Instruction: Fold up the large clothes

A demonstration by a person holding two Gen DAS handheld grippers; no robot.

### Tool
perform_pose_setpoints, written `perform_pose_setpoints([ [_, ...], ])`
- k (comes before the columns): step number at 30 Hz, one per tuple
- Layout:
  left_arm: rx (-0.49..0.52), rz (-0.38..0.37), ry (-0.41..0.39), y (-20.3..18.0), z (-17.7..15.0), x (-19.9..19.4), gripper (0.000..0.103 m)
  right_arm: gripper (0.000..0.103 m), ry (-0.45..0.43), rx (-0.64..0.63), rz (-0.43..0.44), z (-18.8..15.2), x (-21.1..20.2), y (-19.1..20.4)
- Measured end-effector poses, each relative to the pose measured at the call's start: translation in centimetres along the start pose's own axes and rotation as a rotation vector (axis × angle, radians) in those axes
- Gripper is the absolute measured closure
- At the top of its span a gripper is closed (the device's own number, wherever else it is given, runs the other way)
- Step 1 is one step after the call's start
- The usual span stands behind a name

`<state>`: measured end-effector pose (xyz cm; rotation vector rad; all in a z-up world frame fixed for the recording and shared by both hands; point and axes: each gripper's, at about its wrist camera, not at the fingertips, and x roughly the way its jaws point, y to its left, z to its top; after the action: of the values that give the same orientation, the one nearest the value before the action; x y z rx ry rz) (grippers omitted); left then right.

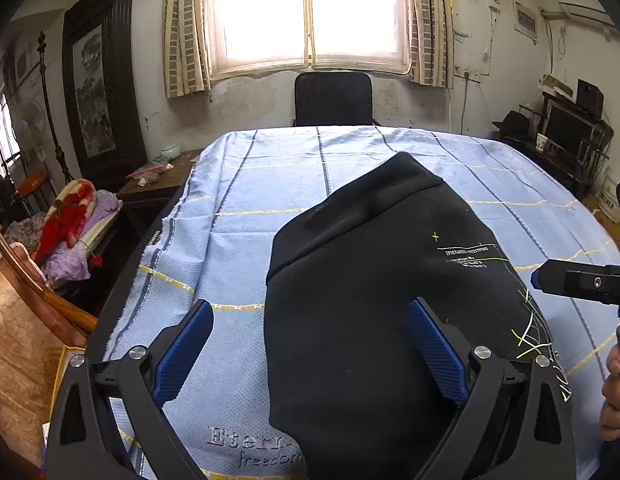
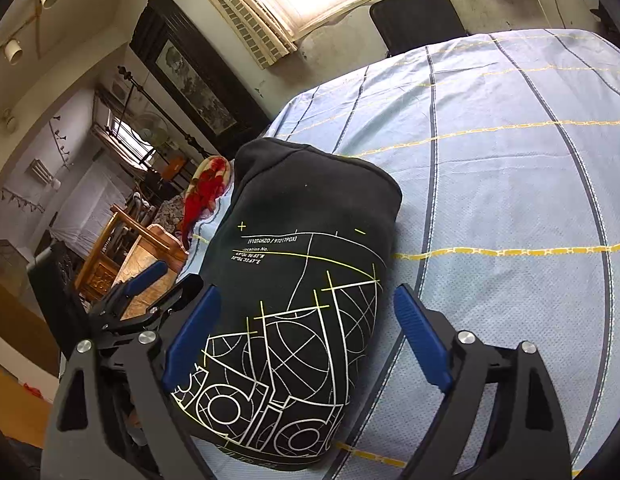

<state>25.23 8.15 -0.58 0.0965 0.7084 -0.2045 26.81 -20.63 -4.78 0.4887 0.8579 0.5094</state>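
Folded black sweatshirt (image 2: 305,280) lies on the blue sheet (image 2: 510,200), no container visible

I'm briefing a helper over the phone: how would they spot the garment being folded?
Find the table under the blue checked sheet, below the window. On its near half lies a folded black sweatshirt, the only dark thing on the sheet. White and yellow line graphics printed on it set it apart.

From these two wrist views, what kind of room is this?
Likely a lived-in home room, not a lab. A black garment lies on a table under a blue checked cloth, by a curtained window, with a framed picture and piled bedding to the side.
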Motion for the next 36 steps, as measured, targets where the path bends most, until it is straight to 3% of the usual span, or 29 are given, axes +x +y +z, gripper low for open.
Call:
perform_pose_setpoints([
  [7,-0.043,-0.098,0.021,0.6,0.1,0.2,0.005,0.015,0.005,0.008,0.009,0.1,0.0,0.0],
  [9,-0.084,-0.154,0.036,1.5,0.1,0.4,0.003,0.013,0.005,0.012,0.011,0.1,-0.1,0.0],
  [14,-0.303,-0.360,0.173,5.6,-0.3,3.4,0.003,0.010,0.010,0.045,0.015,0.2,-0.1,-0.8],
  [17,-0.358,-0.462,0.219,6.2,-0.7,4.4,0.003,0.010,0.029,0.090,0.031,0.2,0.2,-1.7],
  [20,-0.346,-0.505,0.235,5.6,-0.8,4.7,0.003,0.010,0.045,0.111,0.050,0.2,0.5,-2.2],
  [25,-0.373,-0.496,0.304,5.5,-1.5,6.3,0.003,0.009,0.073,0.129,0.058,0.1,1.0,-2.5],
  [28,-0.399,-0.499,0.304,6.5,-1.5,6.4,0.003,0.009,0.095,0.145,0.076,0.0,1.5,-2.7],
  [32,-0.392,-0.639,0.342,5.7,-1.7,6.7,0.003,0.009,0.131,0.169,0.102,-0.4,2.3,-2.8],
  [36,-0.401,-0.692,0.394,4.8,-2.4,8.0,0.003,0.008,0.157,0.206,0.149,-1.0,2.9,-3.3],
])
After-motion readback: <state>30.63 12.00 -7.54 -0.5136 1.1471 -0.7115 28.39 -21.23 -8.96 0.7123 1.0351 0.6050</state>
